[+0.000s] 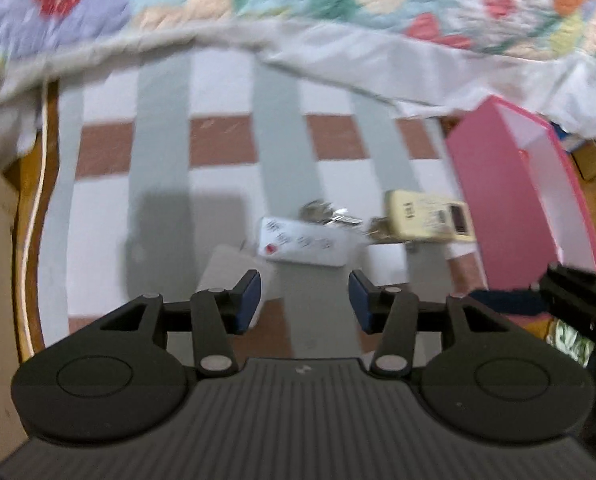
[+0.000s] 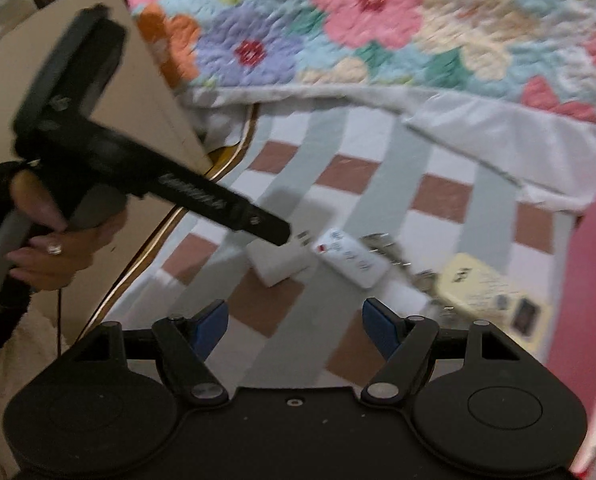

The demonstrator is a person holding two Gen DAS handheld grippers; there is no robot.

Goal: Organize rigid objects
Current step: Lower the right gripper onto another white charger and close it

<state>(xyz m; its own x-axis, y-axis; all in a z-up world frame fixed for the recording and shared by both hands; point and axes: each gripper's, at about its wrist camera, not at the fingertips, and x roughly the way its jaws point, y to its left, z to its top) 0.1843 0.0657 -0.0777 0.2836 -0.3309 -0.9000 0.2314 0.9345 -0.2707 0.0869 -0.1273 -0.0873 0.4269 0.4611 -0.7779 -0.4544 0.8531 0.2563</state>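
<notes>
checked tablecloth | left gripper open, empty | keys, seemingly

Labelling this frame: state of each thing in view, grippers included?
left gripper: open, empty
right gripper: open, empty
white remote: flat on cloth, buttons up
cream remote: flat, beside bin
keys: loose between remotes
white charger: prongs out, on cloth
pink bin: open, inside unseen
</notes>
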